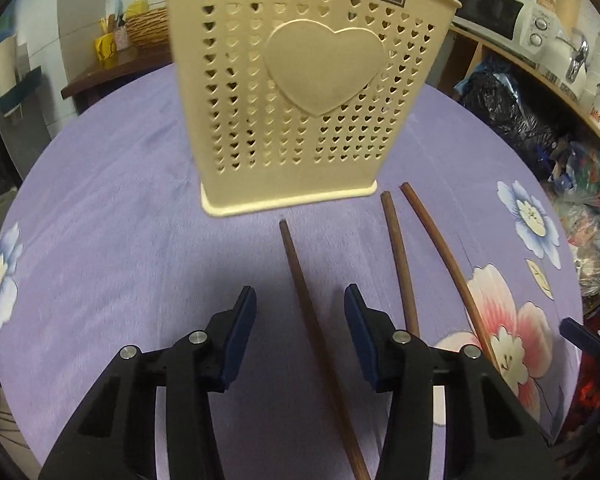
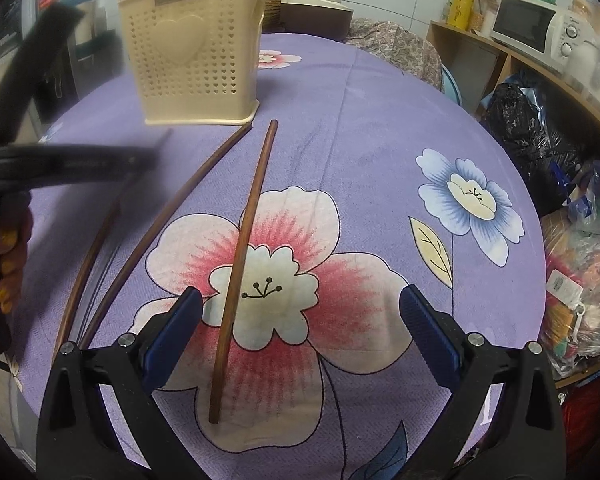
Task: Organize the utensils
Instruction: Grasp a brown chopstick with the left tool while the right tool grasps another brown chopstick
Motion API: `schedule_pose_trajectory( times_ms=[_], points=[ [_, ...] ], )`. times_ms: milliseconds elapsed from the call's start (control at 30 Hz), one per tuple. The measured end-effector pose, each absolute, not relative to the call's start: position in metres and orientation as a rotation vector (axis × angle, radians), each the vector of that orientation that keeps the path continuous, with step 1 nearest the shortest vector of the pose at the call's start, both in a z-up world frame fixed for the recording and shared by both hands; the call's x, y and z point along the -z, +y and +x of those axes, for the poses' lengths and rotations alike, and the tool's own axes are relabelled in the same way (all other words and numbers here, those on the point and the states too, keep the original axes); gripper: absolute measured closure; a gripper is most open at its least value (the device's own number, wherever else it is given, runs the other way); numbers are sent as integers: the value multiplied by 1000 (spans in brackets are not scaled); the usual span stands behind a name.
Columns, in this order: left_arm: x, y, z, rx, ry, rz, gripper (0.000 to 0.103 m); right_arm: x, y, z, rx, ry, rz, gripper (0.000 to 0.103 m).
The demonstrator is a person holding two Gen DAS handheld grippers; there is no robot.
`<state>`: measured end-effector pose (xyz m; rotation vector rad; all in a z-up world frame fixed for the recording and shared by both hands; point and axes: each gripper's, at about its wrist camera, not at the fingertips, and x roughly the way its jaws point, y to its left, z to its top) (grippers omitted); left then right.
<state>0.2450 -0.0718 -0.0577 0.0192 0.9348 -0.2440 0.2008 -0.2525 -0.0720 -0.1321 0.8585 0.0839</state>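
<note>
Fingers of left gripper [image 1: 300, 300] stand released astride the nearest chopstick [image 1: 300, 296], which runs toward twelve o'clock.

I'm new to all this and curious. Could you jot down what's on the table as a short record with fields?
surface: purple flowered cloth
container: cream utensil basket, upright, heart-shaped holes
loose items: three brown chopsticks, all lying flat in front of the basket
left tongs: open, one chopstick between the pads, not pinched
right tongs: open, over another chopstick
</note>
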Motion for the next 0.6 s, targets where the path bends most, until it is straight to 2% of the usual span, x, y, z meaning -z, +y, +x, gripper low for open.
schedule_pose_trajectory(
  times_ms=[33, 133, 200, 533, 600],
  points=[
    [58, -74, 247, 248, 936, 32, 63, 72, -253, 201, -85, 857, -133, 6],
    [59, -78, 248, 240, 916, 115, 88, 70, -252, 203, -93, 852, -142, 6],
    [58, -73, 247, 281, 922, 102, 93, 68, -253, 206, -95, 847, -147, 6],
    [51, -55, 245, 260, 948, 108, 96, 53, -252, 256, -196, 842, -45, 6],
    [53, -49, 249, 259, 950, 67, 92, 54, -249, 270, -213, 862, -15, 13]
  ],
)
